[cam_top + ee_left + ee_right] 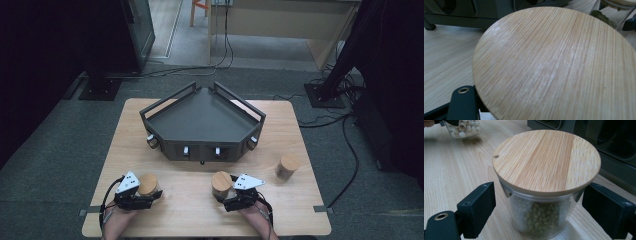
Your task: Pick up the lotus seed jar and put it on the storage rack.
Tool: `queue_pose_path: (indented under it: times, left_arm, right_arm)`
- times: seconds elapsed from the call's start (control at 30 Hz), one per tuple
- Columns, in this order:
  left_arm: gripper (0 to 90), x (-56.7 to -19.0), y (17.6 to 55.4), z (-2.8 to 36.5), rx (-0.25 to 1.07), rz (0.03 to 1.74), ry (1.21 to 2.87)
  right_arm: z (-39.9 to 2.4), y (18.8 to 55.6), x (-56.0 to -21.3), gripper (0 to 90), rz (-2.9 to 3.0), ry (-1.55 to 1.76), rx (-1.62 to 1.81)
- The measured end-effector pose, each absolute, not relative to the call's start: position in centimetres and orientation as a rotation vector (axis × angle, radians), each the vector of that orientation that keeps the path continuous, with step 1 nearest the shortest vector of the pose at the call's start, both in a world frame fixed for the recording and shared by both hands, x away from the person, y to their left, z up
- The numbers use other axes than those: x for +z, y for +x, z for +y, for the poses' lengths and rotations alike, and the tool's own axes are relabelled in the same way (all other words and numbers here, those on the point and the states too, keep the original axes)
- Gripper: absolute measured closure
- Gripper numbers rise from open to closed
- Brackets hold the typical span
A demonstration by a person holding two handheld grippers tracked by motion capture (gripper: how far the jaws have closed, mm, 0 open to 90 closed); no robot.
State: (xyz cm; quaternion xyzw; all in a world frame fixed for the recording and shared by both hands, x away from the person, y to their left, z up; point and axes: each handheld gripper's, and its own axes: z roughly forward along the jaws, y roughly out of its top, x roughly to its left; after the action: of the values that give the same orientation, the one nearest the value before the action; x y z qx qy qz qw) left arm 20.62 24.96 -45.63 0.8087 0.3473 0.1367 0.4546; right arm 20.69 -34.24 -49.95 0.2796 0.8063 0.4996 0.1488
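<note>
My left gripper is at the table's near left, shut on a glass jar with a round bamboo lid; one black finger shows under the lid's edge. The right gripper view shows this jar holding pale round seeds. My right gripper is open at the near middle. Its two black pads stand on either side of a jar of green beans with a bamboo lid, with a gap on each side. A third lidded jar stands alone to the right.
A dark angular tray with raised rails and small knobs along its front occupies the middle and far part of the wooden table. Bare wood lies between the two held jars and along the near edge. Stands and cables are on the floor beyond.
</note>
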Motion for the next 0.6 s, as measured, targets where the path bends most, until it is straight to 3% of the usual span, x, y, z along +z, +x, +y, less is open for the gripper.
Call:
queue_pose_path:
  times: [0.6]
  left_arm:
    - [25.4,-42.5,21.4,25.4,0.363,0.850,1.991]
  right_arm:
    - [-34.0,20.8,-50.0,11.7,2.332,0.800,1.432]
